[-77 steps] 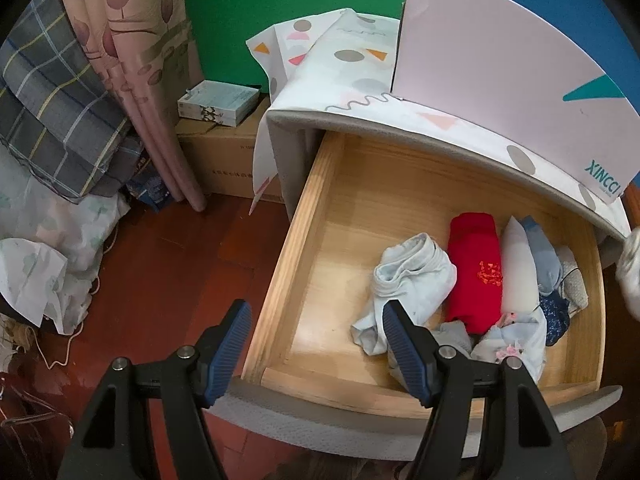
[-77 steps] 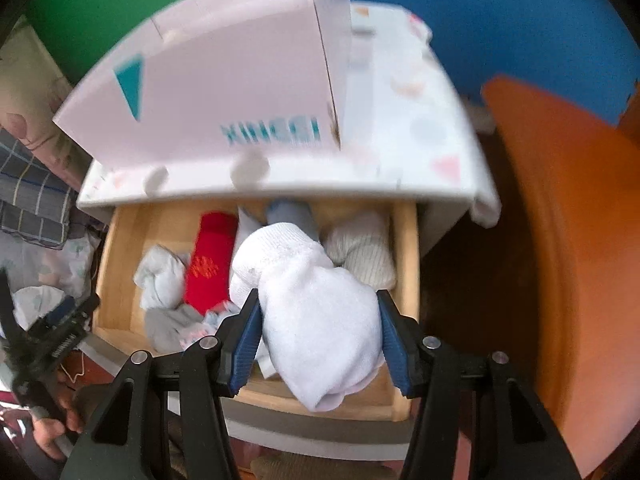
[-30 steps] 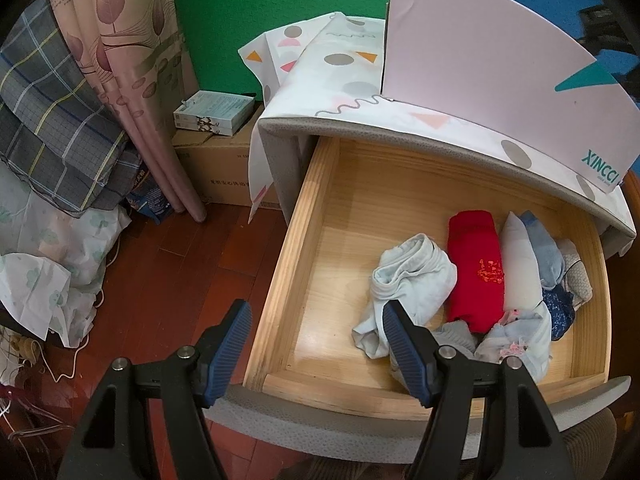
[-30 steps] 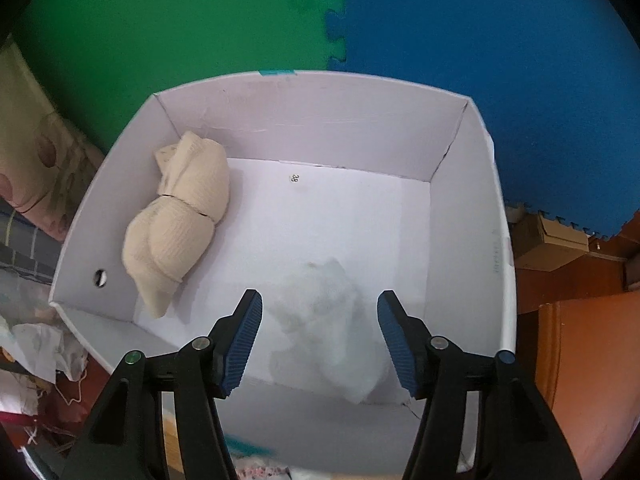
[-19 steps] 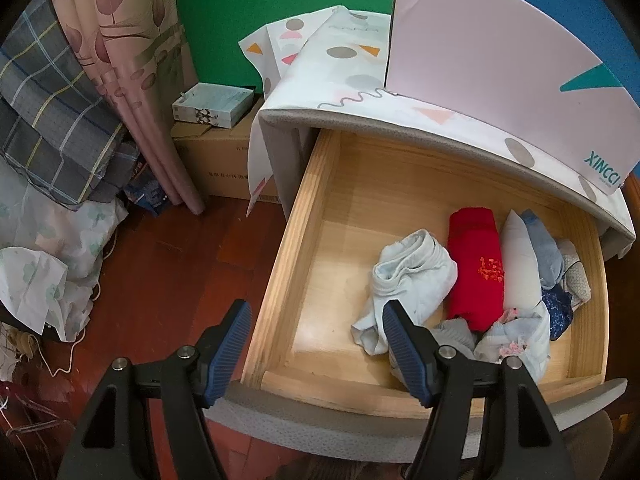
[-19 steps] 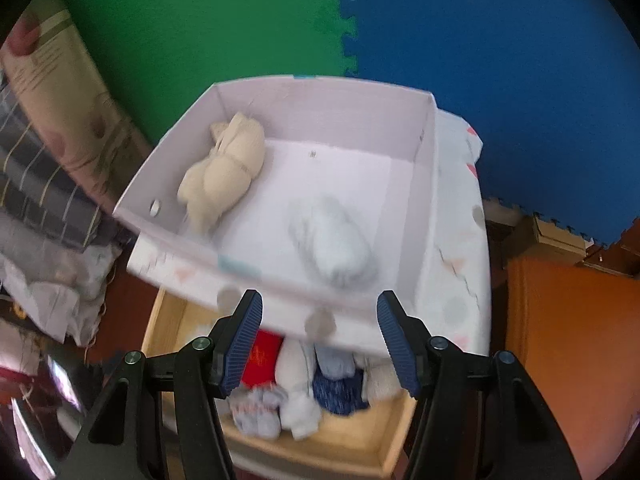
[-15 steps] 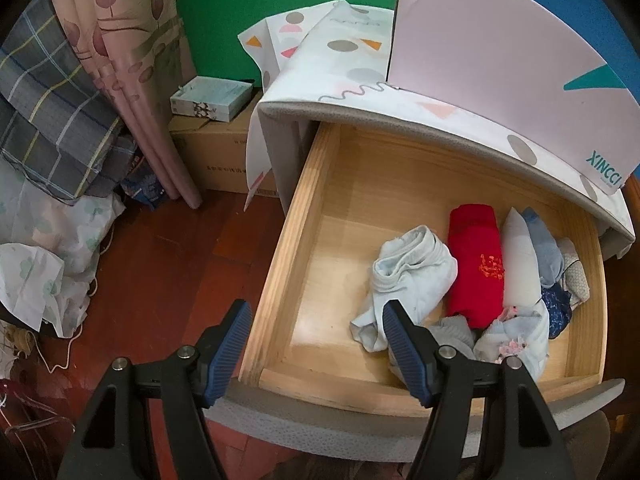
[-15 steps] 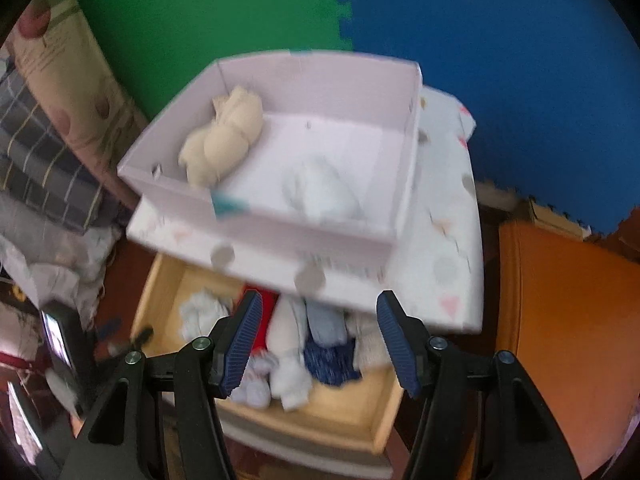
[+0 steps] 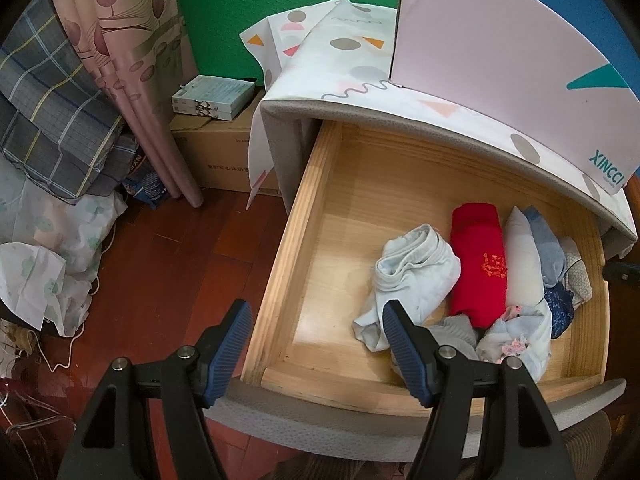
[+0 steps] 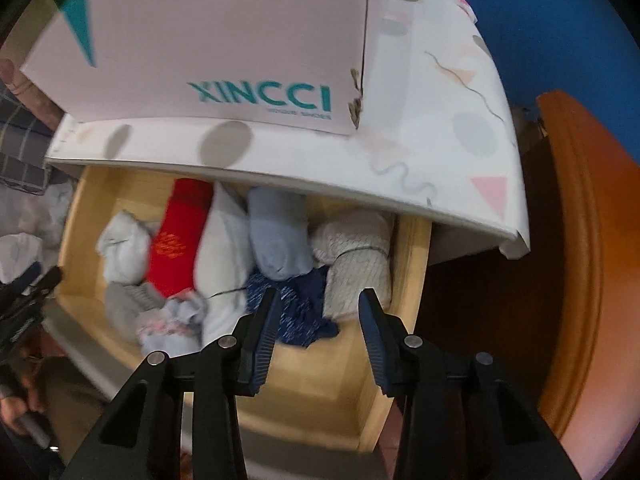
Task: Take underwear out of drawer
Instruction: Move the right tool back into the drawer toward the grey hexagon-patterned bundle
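Observation:
The wooden drawer stands pulled out, with several rolled pieces of underwear along its right half: a pale blue-white roll, a red roll, a white roll and a dark blue piece. My left gripper hangs open and empty over the drawer's front left corner. My right gripper hovers above the drawer's right front. Its jaws are closing with nothing between them. Below it lie the dark blue piece and a patterned white roll.
A pink shoe box stands on the cabinet top, on a patterned cloth. Its inside is hidden. Left of the cabinet are a cardboard carton, curtains and piled fabric on the red-brown floor. A brown wooden surface rises at the right.
My right gripper came away from above the pink box, where a white roll stayed behind, and dropped toward the drawer's right side with its jaws narrower. The left gripper has kept still.

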`<state>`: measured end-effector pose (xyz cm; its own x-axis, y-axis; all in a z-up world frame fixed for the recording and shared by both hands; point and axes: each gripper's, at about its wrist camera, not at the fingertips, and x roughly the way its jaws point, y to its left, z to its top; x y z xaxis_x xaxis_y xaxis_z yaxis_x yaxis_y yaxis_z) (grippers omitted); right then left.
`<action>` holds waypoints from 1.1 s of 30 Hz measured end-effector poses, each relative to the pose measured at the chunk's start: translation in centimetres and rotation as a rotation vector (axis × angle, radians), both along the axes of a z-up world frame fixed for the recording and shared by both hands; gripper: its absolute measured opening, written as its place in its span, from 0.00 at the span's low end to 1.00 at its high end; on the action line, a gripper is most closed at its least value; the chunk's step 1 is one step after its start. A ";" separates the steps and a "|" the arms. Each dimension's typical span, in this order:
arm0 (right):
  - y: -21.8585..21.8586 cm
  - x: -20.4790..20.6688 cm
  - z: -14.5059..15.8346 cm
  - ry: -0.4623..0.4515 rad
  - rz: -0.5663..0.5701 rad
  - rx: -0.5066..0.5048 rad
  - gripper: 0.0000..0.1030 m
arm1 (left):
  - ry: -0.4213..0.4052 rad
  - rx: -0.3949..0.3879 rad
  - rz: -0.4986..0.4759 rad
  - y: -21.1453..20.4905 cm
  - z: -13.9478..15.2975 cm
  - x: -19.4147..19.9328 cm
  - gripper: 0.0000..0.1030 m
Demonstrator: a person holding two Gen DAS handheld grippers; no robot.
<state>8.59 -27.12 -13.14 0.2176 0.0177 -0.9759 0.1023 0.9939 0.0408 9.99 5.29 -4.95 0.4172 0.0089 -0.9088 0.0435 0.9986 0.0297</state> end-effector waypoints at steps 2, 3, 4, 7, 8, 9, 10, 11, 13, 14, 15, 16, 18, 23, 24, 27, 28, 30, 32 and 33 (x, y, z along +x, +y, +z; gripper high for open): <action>-0.1 0.6 -1.2 0.008 0.004 -0.027 0.37 | 0.000 0.002 0.000 0.0 0.0 0.0 0.68; -0.1 0.9 -1.8 0.013 0.012 -0.041 0.37 | 0.000 0.001 -0.001 0.0 0.0 0.0 0.68; -0.1 1.0 -2.2 0.016 0.015 -0.047 0.37 | 0.000 0.000 -0.002 0.0 0.0 0.0 0.68; -0.1 1.6 -3.7 0.032 0.027 -0.078 0.36 | 0.002 -0.001 -0.001 0.0 0.0 0.0 0.68; 0.0 1.7 -4.0 0.034 0.033 -0.086 0.36 | 0.002 -0.001 -0.001 0.0 0.0 0.1 0.68; 0.2 1.8 -4.5 0.040 0.042 -0.104 0.36 | 0.002 0.000 -0.001 0.0 0.0 0.1 0.68; 0.3 1.9 -4.9 0.045 0.053 -0.114 0.36 | 0.003 0.000 -0.001 0.0 0.0 0.1 0.68; 0.5 2.0 -5.3 0.049 0.068 -0.122 0.36 | 0.002 -0.001 -0.002 0.0 0.0 0.1 0.68; 0.9 2.1 -5.9 0.052 0.086 -0.161 0.37 | 0.004 -0.001 -0.001 0.0 0.0 0.1 0.68; 1.1 2.2 -6.2 0.048 0.103 -0.192 0.37 | 0.004 -0.002 -0.001 0.0 0.0 0.1 0.68; 1.4 2.2 -6.4 0.045 0.120 -0.215 0.37 | 0.004 -0.001 -0.001 0.0 0.0 0.1 0.68; 1.5 2.3 -6.6 0.046 0.129 -0.227 0.38 | 0.005 -0.001 -0.002 0.0 -0.1 0.1 0.68; 1.7 2.3 -6.9 0.045 0.148 -0.256 0.39 | 0.006 -0.001 -0.001 0.0 0.0 0.1 0.68; 2.4 2.1 -7.9 0.046 0.207 -0.341 0.41 | 0.006 -0.003 -0.001 -0.1 -0.1 0.1 0.68; 2.6 2.0 -8.1 0.044 0.216 -0.356 0.41 | 0.006 -0.004 -0.001 -0.1 -0.1 0.1 0.68; 2.9 1.6 -8.3 0.042 0.225 -0.381 0.39 | 0.006 -0.005 0.001 -0.1 -0.1 0.1 0.68; 2.8 1.5 -8.3 0.043 0.221 -0.379 0.38 | 0.006 -0.007 0.001 -0.1 -0.1 0.1 0.68; 2.4 1.4 -8.1 0.049 0.190 -0.350 0.37 | 0.006 -0.006 0.002 -0.2 -0.1 0.1 0.68; 1.9 1.2 -7.9 0.058 0.165 -0.312 0.35 | 0.006 -0.006 0.001 -0.1 -0.1 0.1 0.68; 1.7 1.0 -7.9 0.066 0.158 -0.297 0.35 | 0.005 -0.007 0.001 -0.1 -0.1 0.1 0.68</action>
<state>9.59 -25.40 -21.01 0.1712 -0.2413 -0.9552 -0.0613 0.9651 -0.2548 10.07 5.19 -5.05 0.4130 0.0031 -0.9107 0.0421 0.9989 0.0225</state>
